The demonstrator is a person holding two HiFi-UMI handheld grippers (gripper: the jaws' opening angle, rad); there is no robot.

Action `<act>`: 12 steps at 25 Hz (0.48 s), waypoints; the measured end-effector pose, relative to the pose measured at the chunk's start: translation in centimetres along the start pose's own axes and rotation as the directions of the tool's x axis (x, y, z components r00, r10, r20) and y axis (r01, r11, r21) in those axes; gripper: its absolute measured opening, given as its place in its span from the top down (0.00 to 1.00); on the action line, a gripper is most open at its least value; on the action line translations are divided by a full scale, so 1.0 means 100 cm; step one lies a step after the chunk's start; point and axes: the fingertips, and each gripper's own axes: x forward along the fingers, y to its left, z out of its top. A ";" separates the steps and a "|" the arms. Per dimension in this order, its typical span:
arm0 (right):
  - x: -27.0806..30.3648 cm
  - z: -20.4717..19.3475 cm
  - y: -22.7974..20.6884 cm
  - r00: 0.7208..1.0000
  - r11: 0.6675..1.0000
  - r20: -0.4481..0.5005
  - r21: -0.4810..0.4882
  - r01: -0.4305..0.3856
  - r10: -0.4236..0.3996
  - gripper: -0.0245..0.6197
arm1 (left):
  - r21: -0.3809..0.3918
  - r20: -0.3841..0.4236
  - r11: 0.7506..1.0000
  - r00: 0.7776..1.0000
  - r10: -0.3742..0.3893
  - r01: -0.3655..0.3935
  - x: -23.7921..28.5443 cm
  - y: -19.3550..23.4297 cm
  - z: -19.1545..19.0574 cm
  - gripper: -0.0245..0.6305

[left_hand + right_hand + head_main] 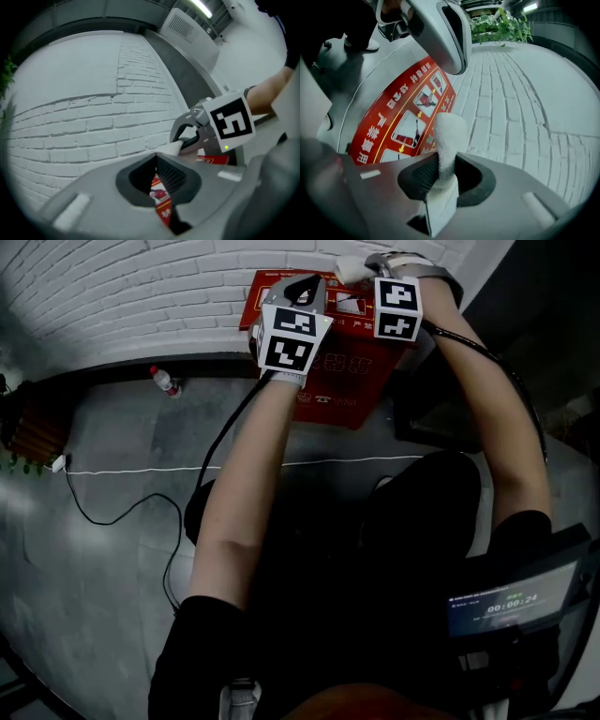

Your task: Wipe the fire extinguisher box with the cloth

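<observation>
Floor, far left by the foot of the white brick wall (141, 296): one plastic bottle (164, 381), well apart from the work. One red fire extinguisher box (333, 381) stands against that wall with its long axis along the wall, left to right. Left gripper (307, 289) hangs over the left end of the box top. Its jaws are drawn together with nothing held, and a sliver of red label shows through the slit in its own view. Right gripper (373, 266) is over the right end at the back edge, near the wall, jaws clamped on the one white cloth (352, 268). The cloth's free end sticks out past the tips. In the right gripper view the printed top panel lies left of the cloth (449, 133). Judgement: the wipe runs leftward along the long axis, toward the left gripper. Whether the cloth touches the top cannot be told. Count: two grippers, one cloth, one box.
</observation>
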 end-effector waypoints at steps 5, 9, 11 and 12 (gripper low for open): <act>0.016 0.070 -0.010 0.996 0.999 0.083 -0.017 0.028 -0.027 0.82 | -0.002 -0.051 0.997 0.996 0.078 -0.078 -0.028 0.055 -0.031 0.96; 0.021 0.121 -0.025 0.990 0.999 0.140 -0.031 0.039 -0.034 0.82 | -0.025 -0.069 0.991 0.989 0.128 -0.130 -0.047 0.098 -0.043 0.96; 0.027 0.145 -0.025 0.986 0.998 0.165 -0.046 0.042 -0.034 0.82 | -0.068 -0.072 0.985 0.986 0.150 -0.155 -0.054 0.116 -0.049 0.96; 0.029 0.156 -0.024 0.984 0.998 0.176 -0.053 0.041 -0.031 0.82 | -0.098 -0.072 0.981 0.984 0.160 -0.167 -0.057 0.123 -0.051 0.96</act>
